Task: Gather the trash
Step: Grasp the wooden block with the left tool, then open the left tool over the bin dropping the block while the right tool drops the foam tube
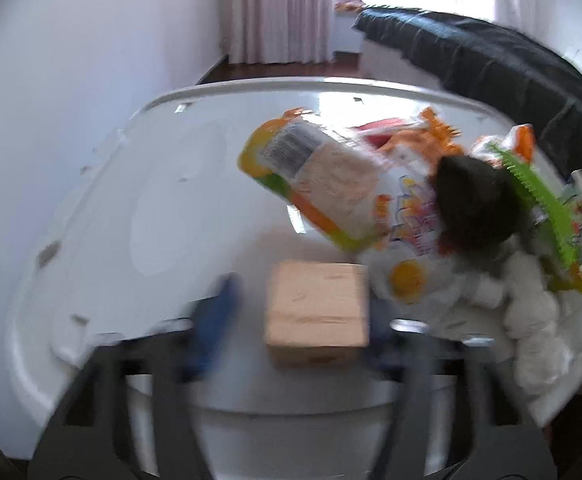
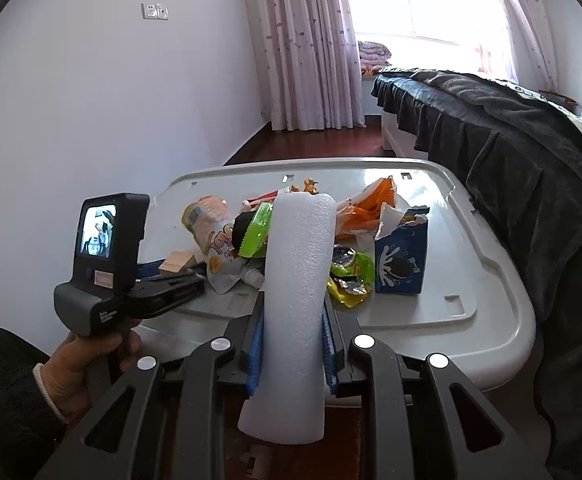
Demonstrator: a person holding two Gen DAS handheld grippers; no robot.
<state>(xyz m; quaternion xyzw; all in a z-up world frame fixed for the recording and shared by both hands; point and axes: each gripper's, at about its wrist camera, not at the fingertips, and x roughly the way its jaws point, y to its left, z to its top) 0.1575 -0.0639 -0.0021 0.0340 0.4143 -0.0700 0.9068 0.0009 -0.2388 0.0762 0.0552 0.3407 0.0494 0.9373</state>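
My right gripper [image 2: 291, 344] pinches a foam tube [image 2: 297, 300], its long axis upright (leaning slightly). My left gripper [image 1: 291, 312] straddles a small box [image 1: 317, 312]; contact is too blurred to tell.

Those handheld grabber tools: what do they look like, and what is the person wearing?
Each is dark grey or black plastic. The right gripper has slotted arms with round silver pivot caps and ridged blue finger pads. The left gripper has a pistol-style handle, a boxy head with a small lit screen, a white label and small white lettering. The left hand emerges from a dark sleeve over a white cuff.
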